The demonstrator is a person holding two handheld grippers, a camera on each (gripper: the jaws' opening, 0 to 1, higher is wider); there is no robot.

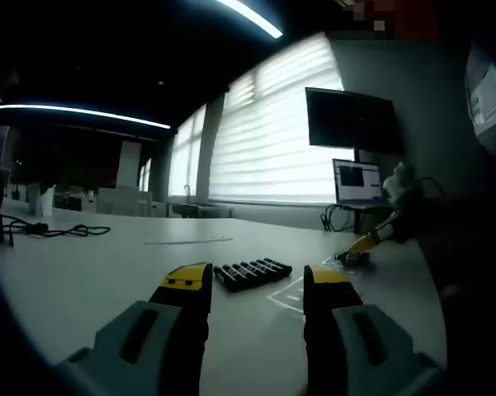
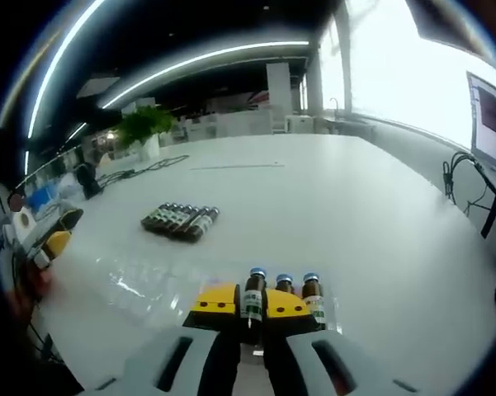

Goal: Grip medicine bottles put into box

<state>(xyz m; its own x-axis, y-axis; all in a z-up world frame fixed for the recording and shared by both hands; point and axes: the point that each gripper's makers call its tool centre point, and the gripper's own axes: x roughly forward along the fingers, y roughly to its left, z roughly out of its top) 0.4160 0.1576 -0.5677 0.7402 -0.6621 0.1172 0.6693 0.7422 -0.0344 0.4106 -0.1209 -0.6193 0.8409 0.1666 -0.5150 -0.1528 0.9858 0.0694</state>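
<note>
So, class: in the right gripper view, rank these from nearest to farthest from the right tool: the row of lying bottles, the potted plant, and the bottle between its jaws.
1. Upright bottle, between the right tool's jaws.
2. Row of lying bottles, mid-table, slightly left.
3. Potted plant, far left edge of the table.

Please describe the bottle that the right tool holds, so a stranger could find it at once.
On the white table, near the edge, three small brown bottles stand upright in a row. The held bottle is the leftmost, between the right tool tips; the other two bottles stand free.
</note>
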